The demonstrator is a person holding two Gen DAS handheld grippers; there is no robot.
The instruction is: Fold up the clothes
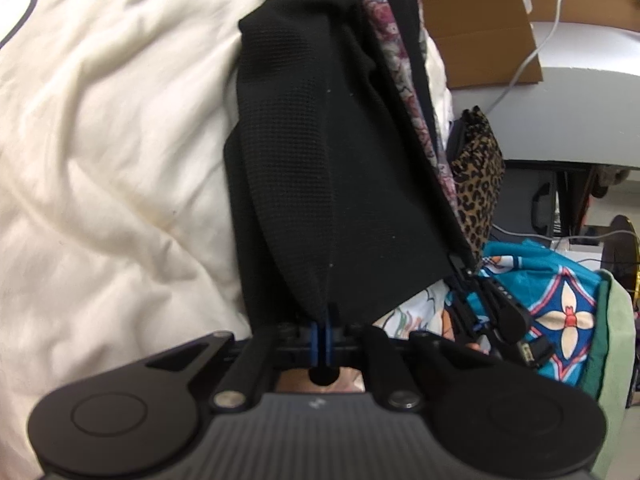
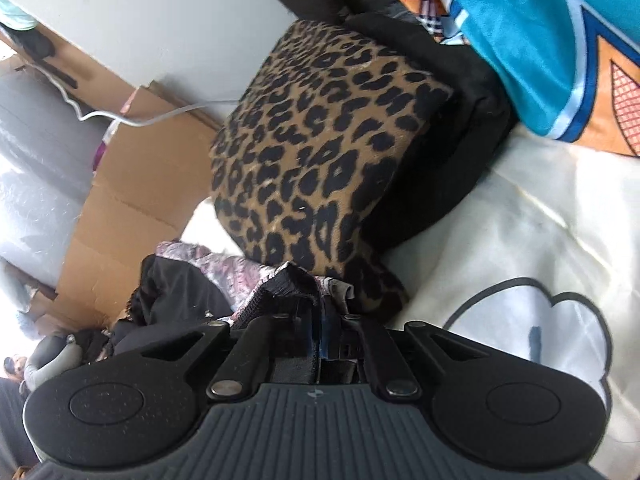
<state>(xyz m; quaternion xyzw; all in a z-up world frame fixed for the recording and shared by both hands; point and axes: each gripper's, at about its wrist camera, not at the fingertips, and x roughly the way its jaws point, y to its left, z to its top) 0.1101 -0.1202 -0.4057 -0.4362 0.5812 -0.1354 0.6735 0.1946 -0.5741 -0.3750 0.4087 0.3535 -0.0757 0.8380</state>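
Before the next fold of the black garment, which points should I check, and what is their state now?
1. Left claw shut on black garment: ok.
2. Right claw shut on the garment's edge: ok.
3. Garment free of wrinkles: not ok, it hangs in folds.
4. White duvet beside it bare for laying down: ok.
5. Leopard-print pile apart from the right claw: not ok, very near.
6. Garment stretched evenly between claws: cannot tell.

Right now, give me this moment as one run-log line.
phase: folding mid-lift | left claw: shut on black garment | right claw: shut on same garment's edge | below: cream bedding | beside: leopard-print item
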